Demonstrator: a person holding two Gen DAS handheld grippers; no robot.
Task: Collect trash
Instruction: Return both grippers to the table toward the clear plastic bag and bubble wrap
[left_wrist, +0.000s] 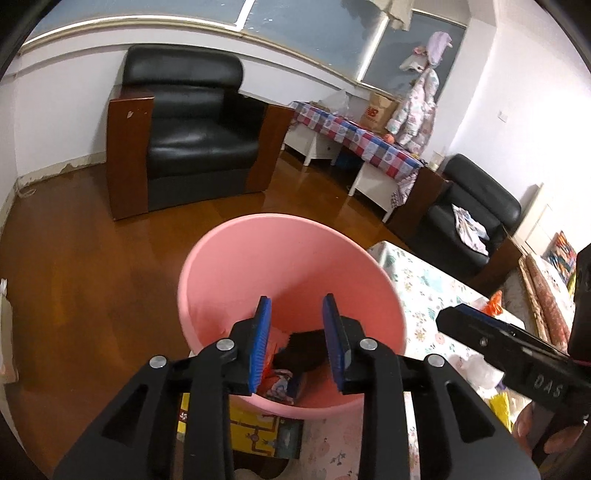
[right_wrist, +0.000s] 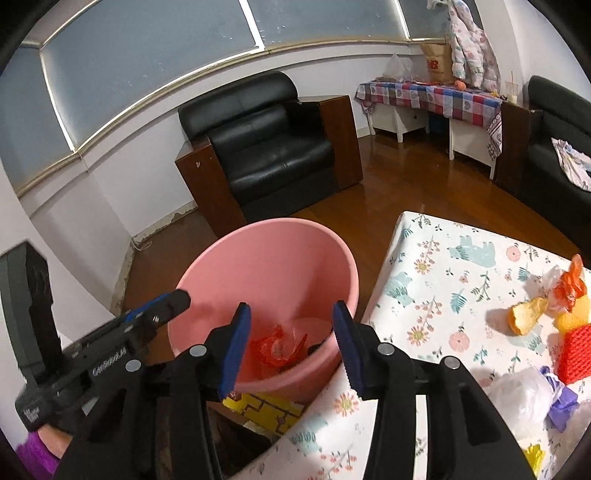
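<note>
Tongs first: your left tongs (left_wrist: 297, 341) stand apart with nothing between the blue pads (left_wrist: 260, 343), hanging just over the near rim of the pink bin (left_wrist: 255, 258). Your right tongs (right_wrist: 291, 347) are likewise parted and empty, poised over the same bin from the tabletop side. Neither pair holds anything, so judge the drop as made and do not linger.

Look down past the pads: a red crinkled wrapper (right_wrist: 279, 349) and a dark scrap (left_wrist: 303, 352) lie in the bottom of the bin, along with some printed packaging. That trash is where it belongs.

More trash waits on the floral tabletop (right_wrist: 443, 266) to your right: an orange wrapper (right_wrist: 570, 282), a yellow peel-like piece (right_wrist: 526, 314), a red knitted block (right_wrist: 576, 354), a clear plastic bag (right_wrist: 524, 397) and a purple scrap (right_wrist: 563, 404).

To do this step well, lift both tongs clear of the rim before you swing away, so you don't tip the bin. Keep the tongs parted as you go. Take the nearest light piece with the right tongs, and pinch the plastic bag at a bunched fold, since it probably slips.
</note>
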